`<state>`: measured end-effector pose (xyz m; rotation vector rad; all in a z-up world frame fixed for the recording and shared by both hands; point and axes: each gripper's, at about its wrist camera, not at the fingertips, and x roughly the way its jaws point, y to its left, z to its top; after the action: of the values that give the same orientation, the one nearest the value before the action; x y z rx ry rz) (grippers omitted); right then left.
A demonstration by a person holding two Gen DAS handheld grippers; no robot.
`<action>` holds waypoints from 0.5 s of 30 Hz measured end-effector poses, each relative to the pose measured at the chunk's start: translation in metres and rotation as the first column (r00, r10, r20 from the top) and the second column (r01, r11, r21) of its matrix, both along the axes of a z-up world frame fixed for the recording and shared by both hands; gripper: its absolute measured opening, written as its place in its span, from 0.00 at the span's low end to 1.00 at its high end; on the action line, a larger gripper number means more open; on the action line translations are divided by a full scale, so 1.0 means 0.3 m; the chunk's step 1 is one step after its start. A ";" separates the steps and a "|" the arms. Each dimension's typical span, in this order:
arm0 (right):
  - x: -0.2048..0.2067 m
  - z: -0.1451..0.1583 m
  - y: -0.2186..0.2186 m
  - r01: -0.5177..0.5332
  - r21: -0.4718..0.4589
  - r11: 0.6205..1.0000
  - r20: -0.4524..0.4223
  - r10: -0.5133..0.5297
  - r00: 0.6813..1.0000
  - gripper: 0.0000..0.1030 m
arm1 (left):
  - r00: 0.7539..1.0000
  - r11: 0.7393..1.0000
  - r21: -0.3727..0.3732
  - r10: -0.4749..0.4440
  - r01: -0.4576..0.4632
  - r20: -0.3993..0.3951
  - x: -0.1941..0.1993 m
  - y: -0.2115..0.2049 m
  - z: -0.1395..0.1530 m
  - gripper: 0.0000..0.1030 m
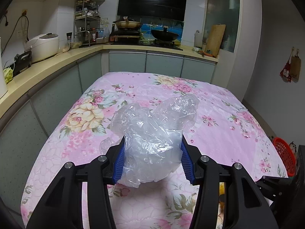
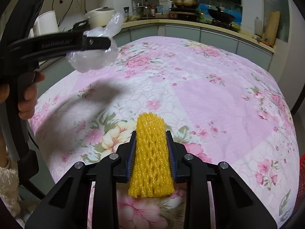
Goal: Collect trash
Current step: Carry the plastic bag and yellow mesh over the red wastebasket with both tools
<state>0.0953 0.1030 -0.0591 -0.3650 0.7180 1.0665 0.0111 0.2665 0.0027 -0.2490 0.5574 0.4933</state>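
Note:
My left gripper is shut on a crumpled clear plastic bag and holds it above the pink floral tablecloth. The same gripper and bag show at the upper left of the right wrist view, raised off the table. My right gripper is shut on a yellow foam fruit net, held upright between the blue pads above the tablecloth.
A red plastic basket stands off the table's right edge and shows in the right wrist view too. Kitchen counters with a rice cooker, rack and stove wrap the left and far sides.

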 end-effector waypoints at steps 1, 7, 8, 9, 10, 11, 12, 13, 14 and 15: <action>0.003 0.005 -0.004 0.007 0.006 1.000 0.001 -0.007 1.000 0.27 | 1.000 1.000 0.001 -0.001 0.001 0.000 0.001 -0.003 -0.001 0.47; 0.031 0.040 -0.036 0.058 0.043 0.997 0.007 -0.059 0.998 0.26 | 1.000 1.000 0.002 -0.001 0.001 0.006 0.001 -0.009 -0.001 0.47; 0.037 0.044 -0.041 0.066 0.047 0.997 0.007 -0.066 0.998 0.26 | 1.000 1.000 0.003 -0.001 0.001 0.006 0.002 -0.010 0.000 0.47; 0.043 0.049 -0.047 0.075 0.052 0.996 0.008 -0.075 0.997 0.26 | 1.000 1.000 0.004 -0.001 0.001 0.006 0.003 -0.012 -0.001 0.47; 0.048 0.053 -0.054 0.082 0.056 0.995 0.008 -0.082 0.997 0.26 | 1.000 1.000 0.004 -0.001 0.001 0.006 0.002 -0.015 -0.001 0.47; 0.054 0.058 -0.059 0.091 0.061 0.994 0.008 -0.092 0.996 0.26 | 1.000 1.000 0.004 -0.001 0.001 0.006 0.002 -0.015 -0.001 0.47; 0.058 0.061 -0.063 0.097 0.065 0.993 0.008 -0.098 0.995 0.26 | 1.000 1.000 0.003 -0.003 0.003 0.007 0.002 -0.016 -0.001 0.47; 0.062 0.064 -0.067 0.102 0.069 0.992 0.007 -0.103 0.995 0.26 | 1.000 1.000 0.003 -0.005 0.005 0.007 0.002 -0.016 -0.001 0.47; 0.066 0.069 -0.072 0.108 0.073 0.991 0.007 -0.109 0.994 0.26 | 1.000 1.000 0.004 -0.008 0.007 0.007 0.002 -0.018 0.000 0.47; 0.073 0.075 -0.079 0.117 0.080 0.990 0.007 -0.117 0.993 0.26 | 1.000 1.000 0.005 -0.011 0.011 0.007 0.005 -0.022 0.000 0.47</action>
<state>0.1171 0.0792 -0.0365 -0.2580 0.6764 0.9778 0.0127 0.2599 0.0028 -0.2422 0.5506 0.4831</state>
